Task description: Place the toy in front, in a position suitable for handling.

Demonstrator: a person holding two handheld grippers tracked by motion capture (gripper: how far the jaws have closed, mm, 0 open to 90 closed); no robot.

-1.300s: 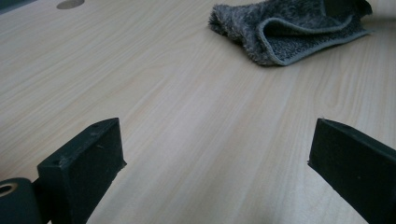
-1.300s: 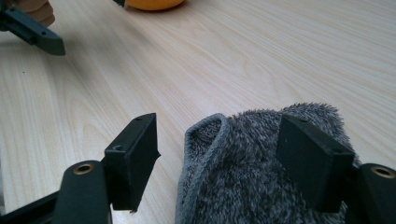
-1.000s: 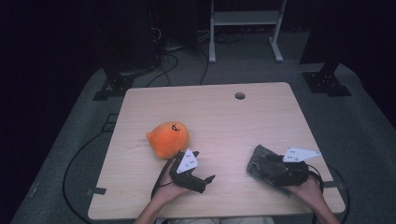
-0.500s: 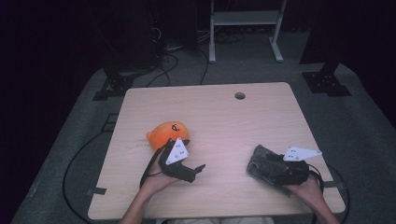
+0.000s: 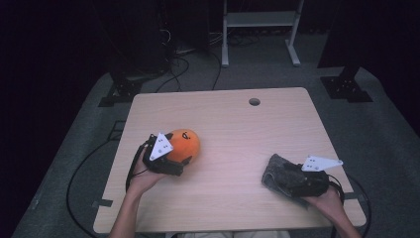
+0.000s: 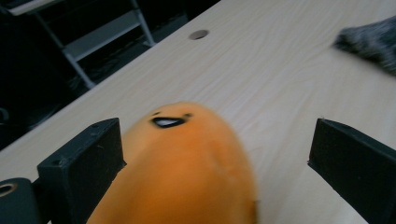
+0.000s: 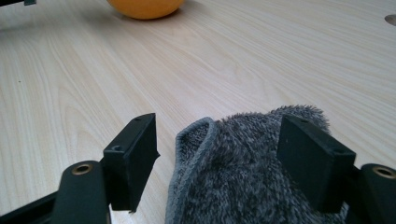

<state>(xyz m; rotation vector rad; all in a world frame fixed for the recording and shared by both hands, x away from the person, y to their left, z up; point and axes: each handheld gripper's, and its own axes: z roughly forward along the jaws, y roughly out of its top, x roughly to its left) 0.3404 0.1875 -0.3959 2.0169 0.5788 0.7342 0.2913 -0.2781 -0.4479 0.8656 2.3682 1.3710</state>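
Note:
An orange plush toy (image 5: 184,143) with a small face lies on the left half of the wooden table (image 5: 228,124). My left gripper (image 5: 174,154) is at its near side, open, with the jaws standing wide on either side of the plush (image 6: 187,168). A grey fuzzy cloth (image 5: 278,172) lies crumpled at the right front. My right gripper (image 5: 286,179) is over it, open; the cloth (image 7: 247,177) bulges up between the jaws, with a gap at the left jaw. In their own views the left gripper (image 6: 215,140) and right gripper (image 7: 222,135) both show spread jaws.
A round cable hole (image 5: 254,101) sits near the table's far edge. A white metal rack (image 5: 257,29) and cables lie on the dark floor beyond. Bare wood stretches between plush and cloth.
My left gripper has moved left and away from me, from the table front up to the plush, and now straddles it. The right gripper and cloth have stayed put.

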